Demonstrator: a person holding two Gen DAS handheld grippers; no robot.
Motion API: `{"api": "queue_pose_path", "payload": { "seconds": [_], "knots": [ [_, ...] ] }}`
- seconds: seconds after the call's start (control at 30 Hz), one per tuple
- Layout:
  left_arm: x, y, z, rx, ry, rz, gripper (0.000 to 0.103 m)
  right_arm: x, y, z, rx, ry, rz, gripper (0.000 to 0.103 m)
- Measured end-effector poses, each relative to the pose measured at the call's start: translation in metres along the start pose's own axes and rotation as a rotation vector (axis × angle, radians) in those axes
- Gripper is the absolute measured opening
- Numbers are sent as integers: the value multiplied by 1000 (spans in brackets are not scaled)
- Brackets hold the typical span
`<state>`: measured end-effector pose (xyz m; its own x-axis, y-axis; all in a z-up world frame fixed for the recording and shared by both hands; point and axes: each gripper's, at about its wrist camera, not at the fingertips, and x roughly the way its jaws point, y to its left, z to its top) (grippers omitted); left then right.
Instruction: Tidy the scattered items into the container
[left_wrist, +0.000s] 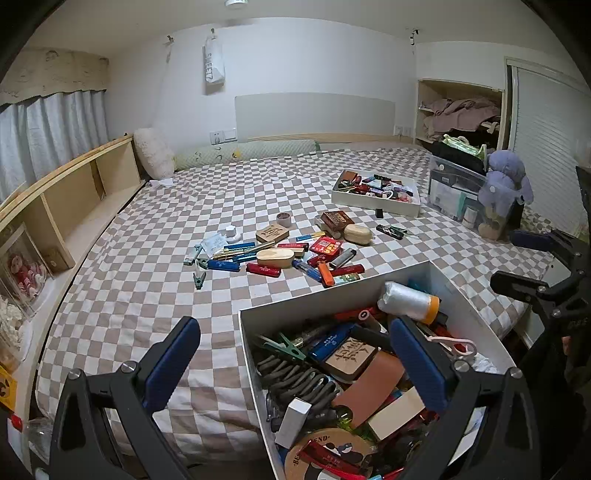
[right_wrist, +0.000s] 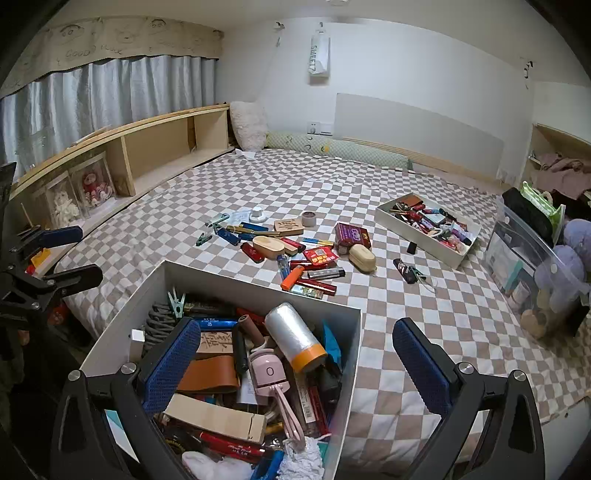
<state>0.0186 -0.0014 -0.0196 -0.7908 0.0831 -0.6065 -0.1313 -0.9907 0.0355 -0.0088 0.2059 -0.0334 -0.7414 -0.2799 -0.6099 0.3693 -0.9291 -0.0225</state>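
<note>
- The bed (left_wrist: 155, 295) carries a heap of scattered items (left_wrist: 280, 251) at its middle, well apart from the near box (left_wrist: 255, 354).
- The box's near end is cut off in both views; its lower contents are buried.
- A far tray (left_wrist: 373, 205) looks full, probably of similar bits.
- Left tool (left_wrist: 295, 365) and right tool (right_wrist: 291, 365) both gape empty.

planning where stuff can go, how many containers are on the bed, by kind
white open box: 2, the near white box and the far white box
clear plastic bin: 1, the clear plastic bin
total: 3
</note>
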Motion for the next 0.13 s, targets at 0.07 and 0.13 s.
{"api": "queue_pose_path", "payload": {
  "seconds": [0.07, 0.13],
  "knots": [
    [0, 0, 0, -1, -1, 4, 103, 0, 0, 0, 0, 1, 2, 103],
    [1, 0, 0, -1, -1, 14, 103, 0, 0, 0, -2, 1, 2, 103]
  ]
}}
